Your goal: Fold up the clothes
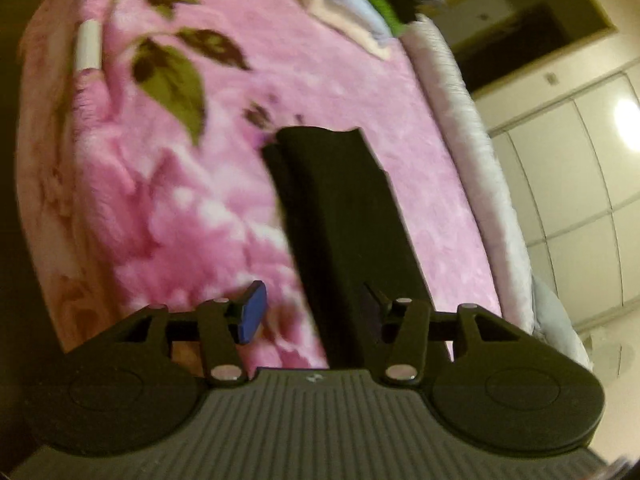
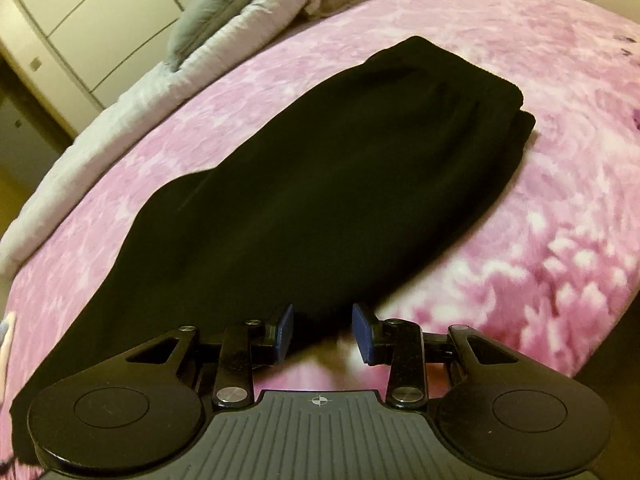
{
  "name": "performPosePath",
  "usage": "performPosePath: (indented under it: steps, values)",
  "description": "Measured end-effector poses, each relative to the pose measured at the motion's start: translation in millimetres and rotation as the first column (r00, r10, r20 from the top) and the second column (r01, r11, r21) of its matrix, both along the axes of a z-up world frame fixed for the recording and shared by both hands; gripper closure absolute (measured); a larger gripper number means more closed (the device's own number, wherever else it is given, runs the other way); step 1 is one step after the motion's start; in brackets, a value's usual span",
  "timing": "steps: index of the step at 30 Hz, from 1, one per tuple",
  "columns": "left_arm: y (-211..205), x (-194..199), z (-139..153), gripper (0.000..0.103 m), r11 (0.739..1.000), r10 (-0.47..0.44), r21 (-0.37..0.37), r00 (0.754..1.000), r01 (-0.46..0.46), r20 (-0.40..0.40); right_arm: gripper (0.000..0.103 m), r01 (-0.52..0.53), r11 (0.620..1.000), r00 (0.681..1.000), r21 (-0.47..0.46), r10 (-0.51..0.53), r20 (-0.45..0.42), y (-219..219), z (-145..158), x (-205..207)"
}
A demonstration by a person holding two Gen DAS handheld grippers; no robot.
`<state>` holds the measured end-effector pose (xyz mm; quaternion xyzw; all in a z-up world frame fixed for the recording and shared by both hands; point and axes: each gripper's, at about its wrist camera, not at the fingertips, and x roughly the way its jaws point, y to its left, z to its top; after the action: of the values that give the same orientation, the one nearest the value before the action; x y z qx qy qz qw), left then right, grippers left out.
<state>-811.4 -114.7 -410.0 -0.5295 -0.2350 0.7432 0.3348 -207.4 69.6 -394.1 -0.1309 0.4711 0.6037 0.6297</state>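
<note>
A long black garment [image 1: 340,216], folded lengthwise into a narrow strip, lies flat on a pink floral blanket [image 1: 192,208]. In the left wrist view it runs away from my left gripper [image 1: 314,308], which is open, with the strip's near end between the fingers, close to the right one. The right wrist view shows the same black garment [image 2: 320,184] stretching diagonally across the blanket [image 2: 540,216]. My right gripper [image 2: 323,334] is open at its near edge. The cloth reaches the left pad [image 2: 285,332]; the right pad [image 2: 362,334] is over bare blanket.
A white duvet [image 1: 472,152] borders the blanket's far side, with a grey pillow [image 2: 216,12] on it. A small white object [image 1: 88,44] lies on the blanket at left. Piled fabrics [image 1: 344,8] sit at the far end. Wardrobe doors [image 1: 572,184] stand beyond the bed.
</note>
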Motion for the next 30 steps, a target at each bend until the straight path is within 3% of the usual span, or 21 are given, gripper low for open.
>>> performPosePath:
  steps: [4,17,20,22,24,25,26,28,30]
  values:
    - [9.1,-7.2,0.3,0.051,1.0,0.02,-0.016,1.0,-0.02,-0.019,0.066,0.011,1.0,1.0,0.005,-0.011,-0.001,8.7,1.5,1.6]
    - [19.9,1.3,-23.2,0.052,0.99,0.079,0.121,0.993,-0.069,-0.083,0.066,0.024,0.998,1.0,0.052,-0.023,-0.021,10.7,0.1,17.4]
    - [21.7,-0.3,-25.7,0.058,0.99,0.079,0.125,0.993,-0.067,-0.092,0.066,0.032,0.997,0.999,0.068,-0.031,-0.028,15.7,1.6,23.4]
    - [26.8,-1.9,-24.0,0.07,0.993,0.064,0.104,0.992,-0.053,-0.106,0.066,0.038,0.996,0.999,0.079,-0.035,-0.032,19.0,2.6,27.4]
    - [34.1,-3.2,-20.7,0.093,0.998,0.033,0.055,0.991,-0.026,-0.131,0.066,0.044,0.995,0.998,0.09,-0.04,-0.037,22.3,3.6,31.4]
    - [37.9,-3.9,-18.9,0.094,1.0,0.016,0.028,0.989,-0.012,-0.144,0.066,0.046,0.994,0.998,0.095,-0.043,-0.039,23.9,4.1,33.5]
    - [44.7,-0.6,-11.5,0.096,1.0,-0.021,-0.008,0.98,0.02,-0.196,0.066,0.049,0.994,0.998,0.1,-0.045,-0.042,25.6,4.6,35.5]
    - [62.5,11.6,10.9,0.1,0.99,-0.128,-0.102,0.929,0.098,-0.347,0.066,0.049,0.993,0.998,0.103,-0.044,-0.05,25.5,5.3,39.9]
    - [83.8,34.5,38.2,0.1,0.965,-0.255,-0.188,0.831,0.184,-0.495,0.066,0.056,0.993,0.998,0.104,-0.052,-0.042,23.8,5.9,46.2]
